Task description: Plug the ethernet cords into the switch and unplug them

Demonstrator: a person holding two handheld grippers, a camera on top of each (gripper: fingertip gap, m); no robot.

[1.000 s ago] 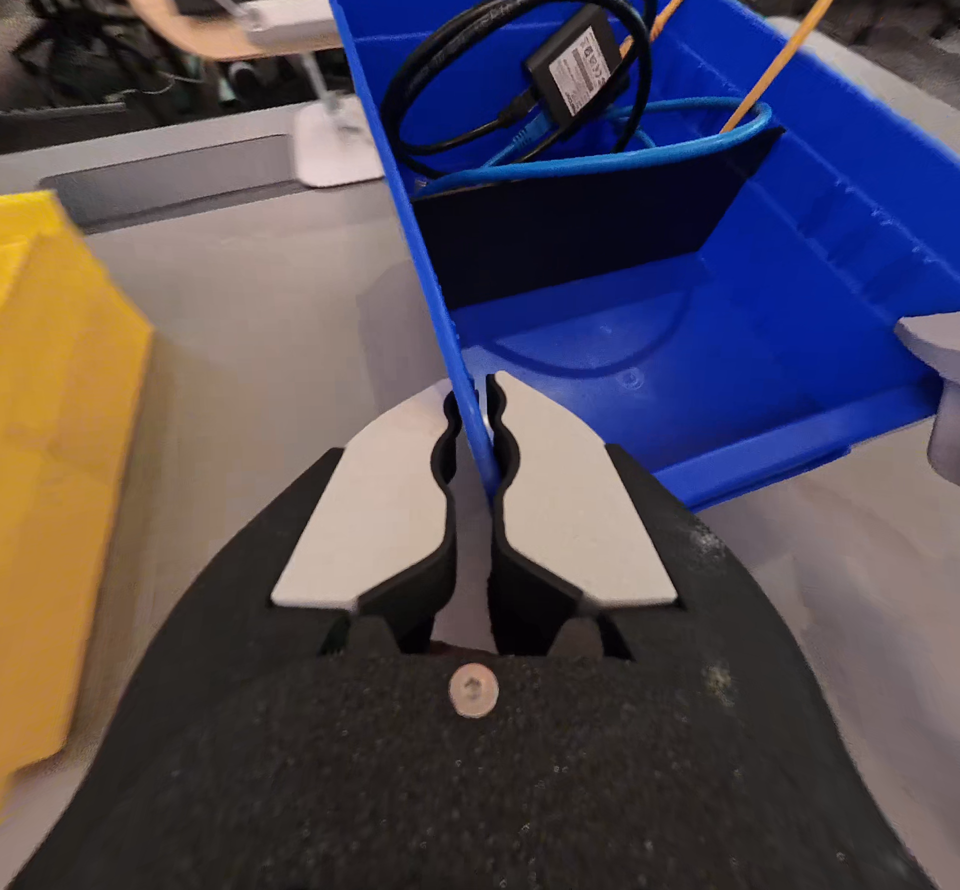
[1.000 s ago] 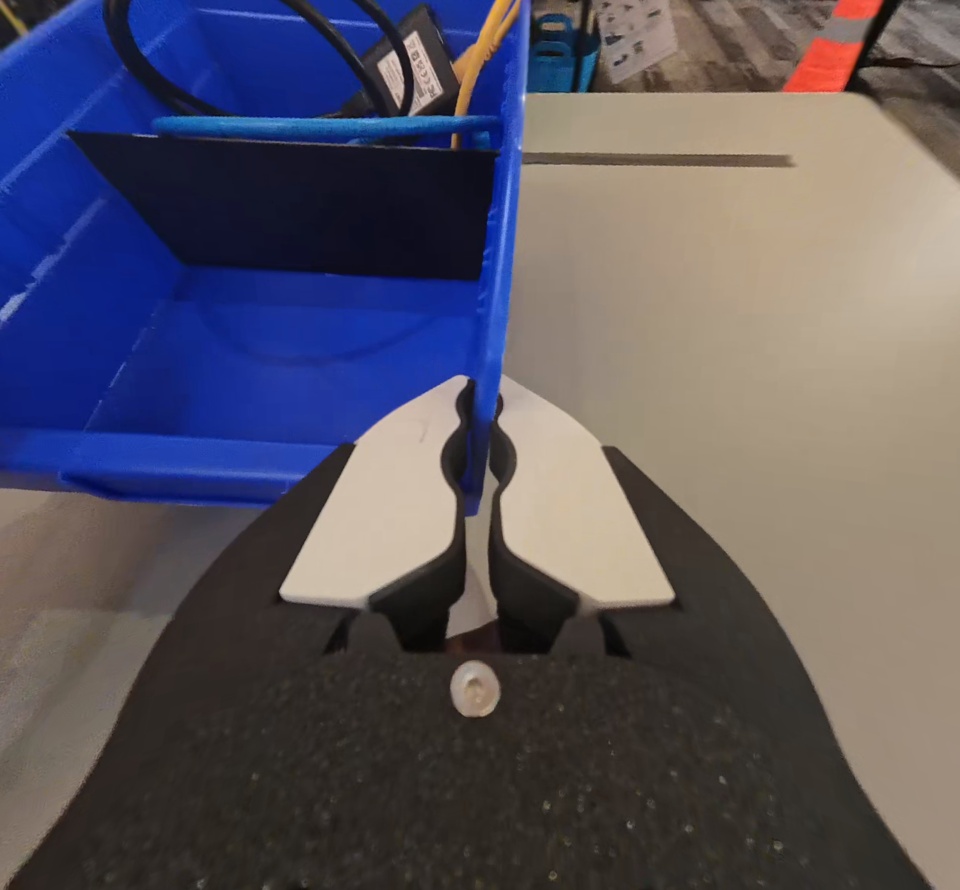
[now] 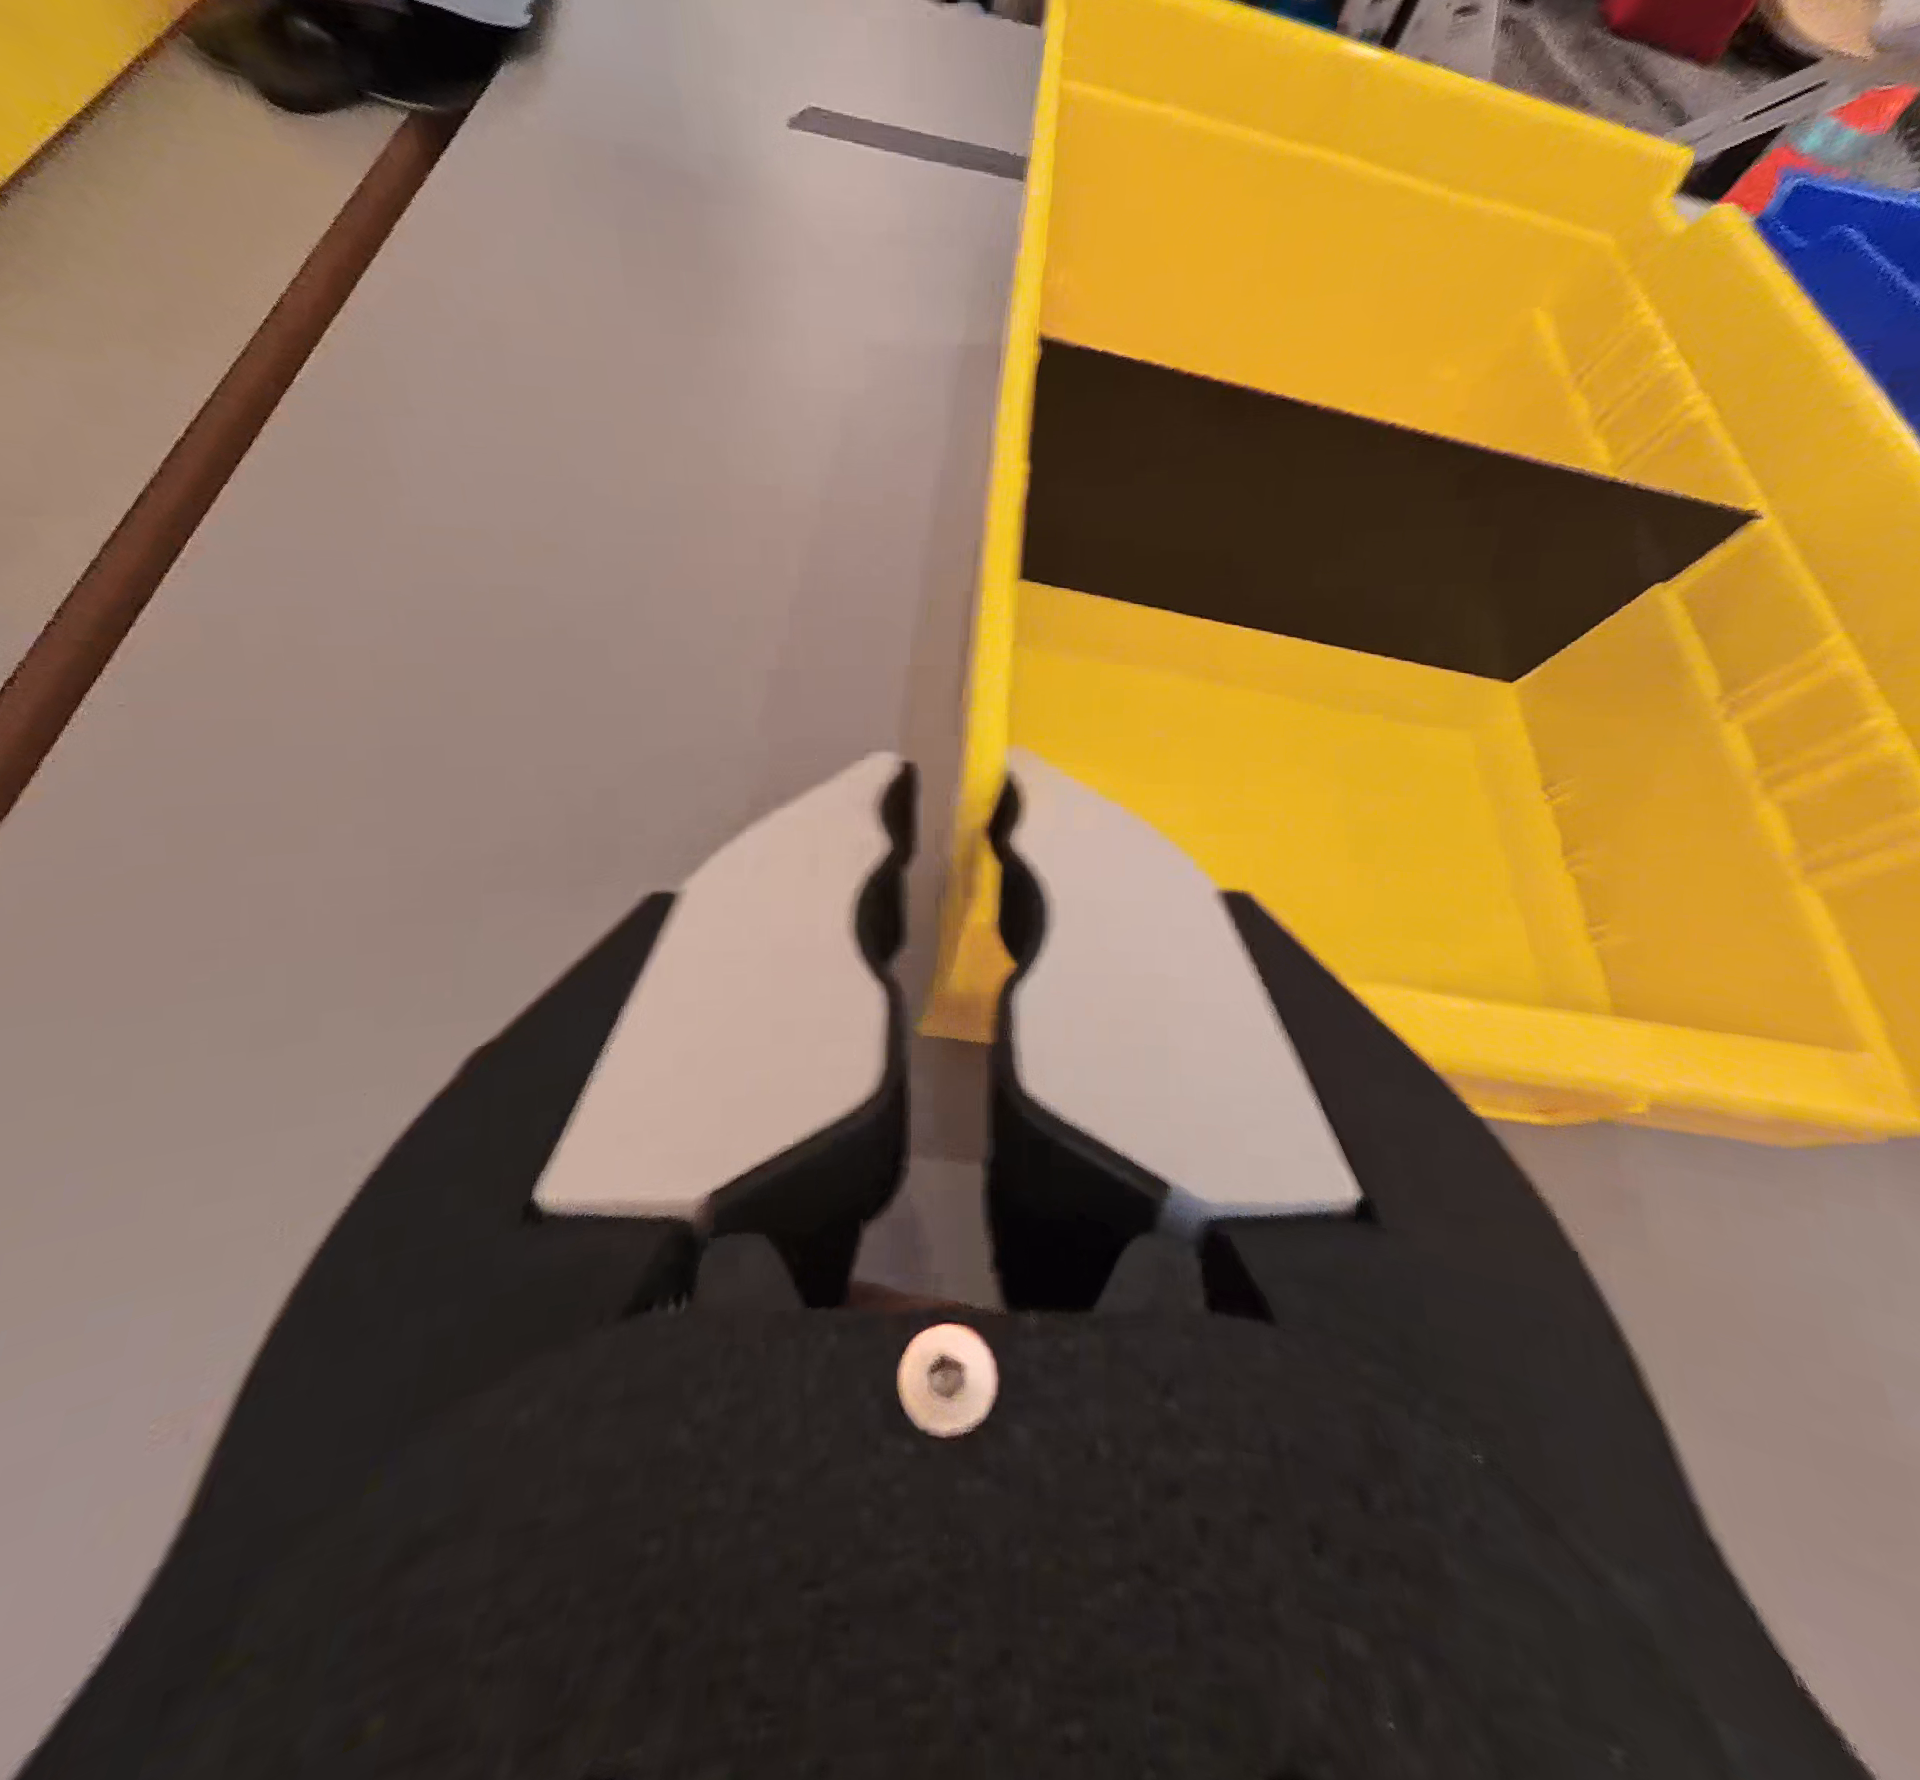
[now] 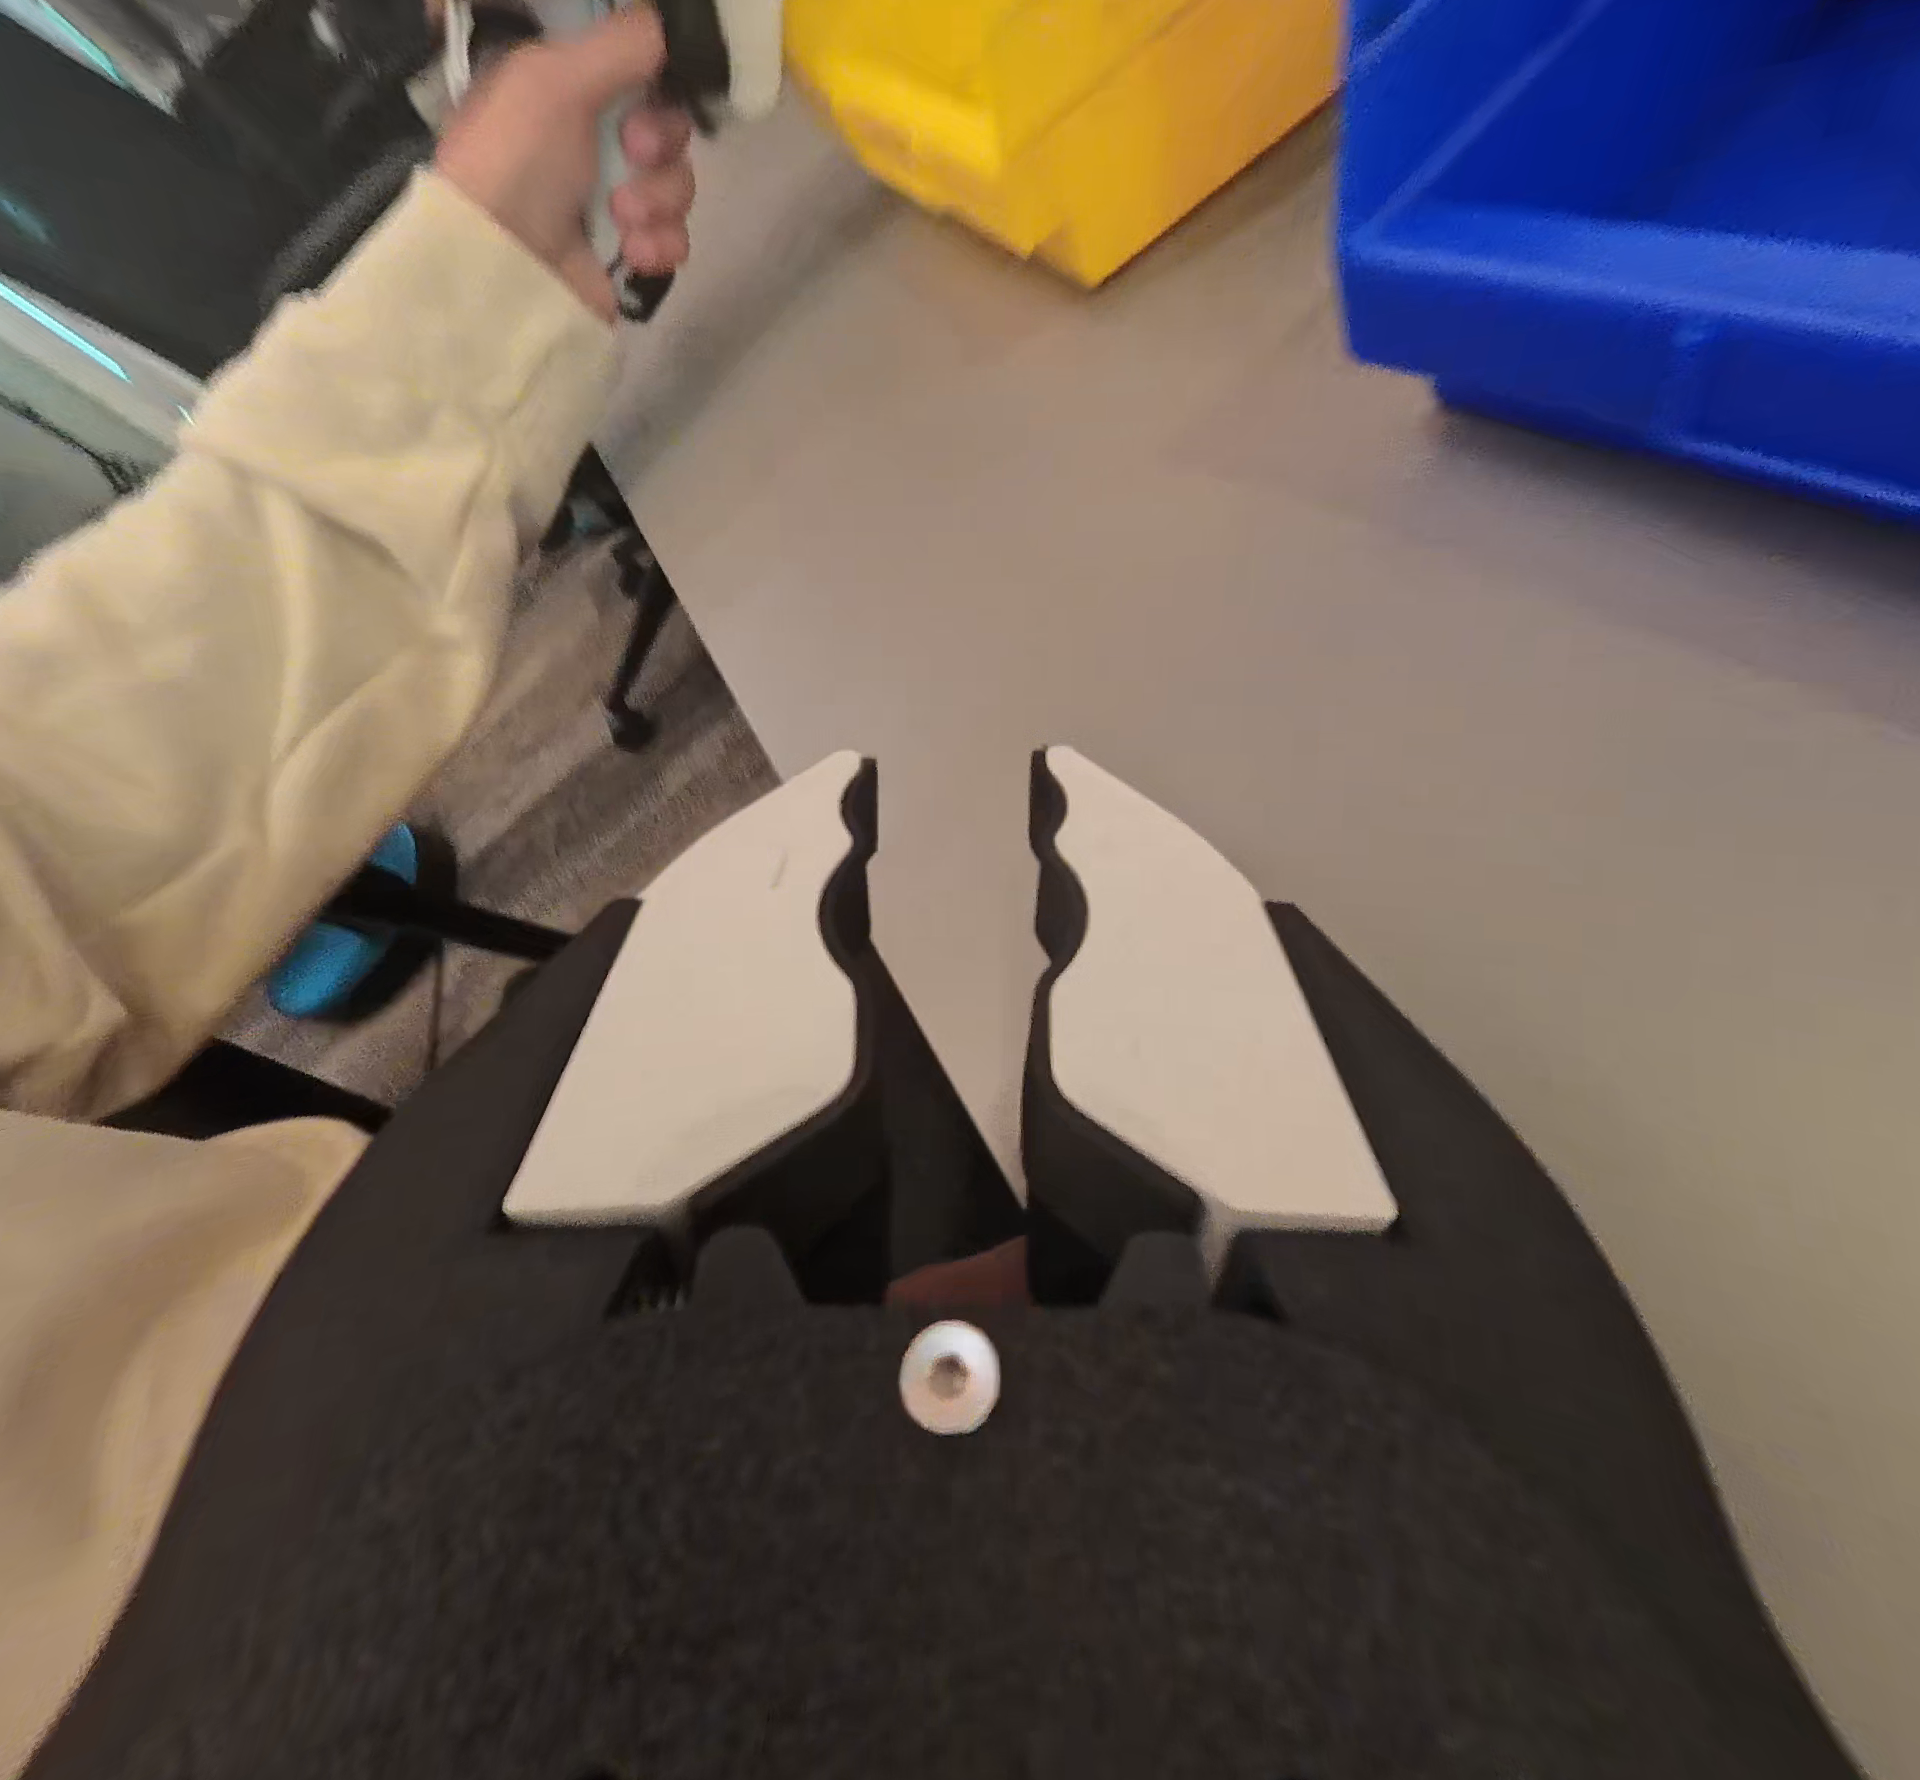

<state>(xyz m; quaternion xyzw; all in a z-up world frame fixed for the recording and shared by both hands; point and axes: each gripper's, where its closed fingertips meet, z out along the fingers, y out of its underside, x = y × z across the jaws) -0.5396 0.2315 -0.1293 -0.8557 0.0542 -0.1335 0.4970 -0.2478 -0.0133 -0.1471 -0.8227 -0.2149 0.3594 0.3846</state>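
No ethernet cord and no switch show in either view now. In the left wrist view my left gripper (image 3: 951, 795) straddles the left wall of an empty yellow bin (image 3: 1351, 203) near its front corner. The jaws stand slightly apart, the right finger against the wall and a sliver of table showing by the left finger. A black divider (image 3: 1299, 525) crosses the bin. In the right wrist view my right gripper (image 4: 951, 774) is open and empty over the grey table (image 4: 1143, 535).
The blue bin (image 4: 1558, 296) stands at the upper right, the yellow bin (image 4: 1091, 68) at the top. A hand (image 4: 561, 161) in a cream sleeve (image 4: 260, 639) holds the other gripper at top left. The table edge drops off left. A dark object (image 3: 343, 37) lies far left.
Both grippers have let go of the blue bin's walls. The left one has moved to the yellow bin's left wall. The right one has opened and swung toward the table's near left.
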